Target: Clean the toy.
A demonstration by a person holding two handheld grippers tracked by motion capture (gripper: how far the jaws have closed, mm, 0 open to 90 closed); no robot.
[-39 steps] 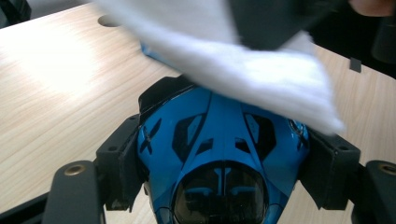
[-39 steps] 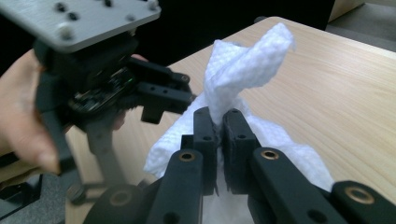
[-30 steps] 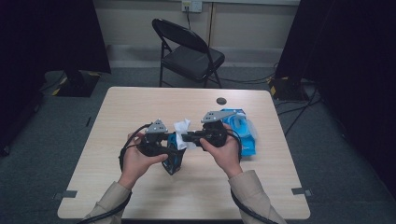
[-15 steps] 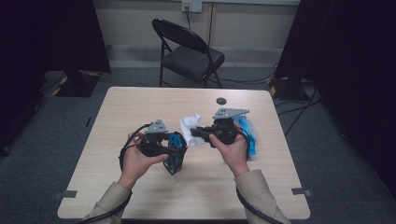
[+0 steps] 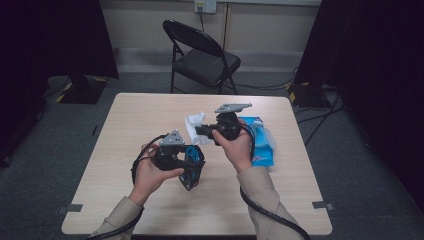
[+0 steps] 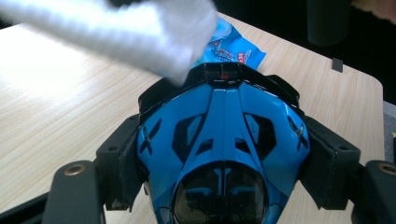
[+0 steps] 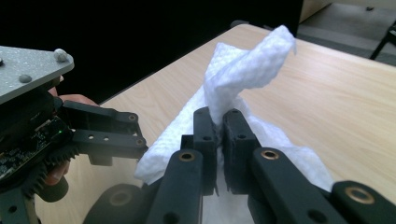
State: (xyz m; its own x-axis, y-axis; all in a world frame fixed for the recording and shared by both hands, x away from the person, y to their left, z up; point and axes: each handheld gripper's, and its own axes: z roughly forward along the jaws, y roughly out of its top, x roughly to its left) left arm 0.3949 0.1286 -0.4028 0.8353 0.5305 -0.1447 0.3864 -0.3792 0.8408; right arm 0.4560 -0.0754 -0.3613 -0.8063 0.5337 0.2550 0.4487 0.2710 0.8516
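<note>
The person's left gripper [image 5: 192, 162], a little left of centre in the high view, has its jaws pressed against both sides of a blue and black helmet-shaped toy [image 6: 222, 140], which sits low and central in the left gripper view with its dark visor toward the camera. The right gripper [image 7: 217, 135] is pinching a white wipe [image 7: 243, 79]; in the right gripper view the jaws are nearly together on a twisted fold that stands up through the middle of the frame, with more of the sheet bunched beneath. In the high view the wipe hangs just above and right of the toy, and in the left gripper view it crosses the upper left corner, blurred, overlapping the toy's top edge; I cannot tell whether they touch. A blue wipe packet [image 5: 260, 145] lies on the table [image 5: 125, 130] right of centre, beside the right hand. It looks to me like a wiping job with the cloth about to meet the shell. To do it well, I would keep the left grip steady and the toy tilted so the upper surface faces the cloth, then bring the loose bunched part down flat instead of the twisted tip, and stroke along the ridges toward the visor. Pressing too hard could push the toy out of the grip.
</note>
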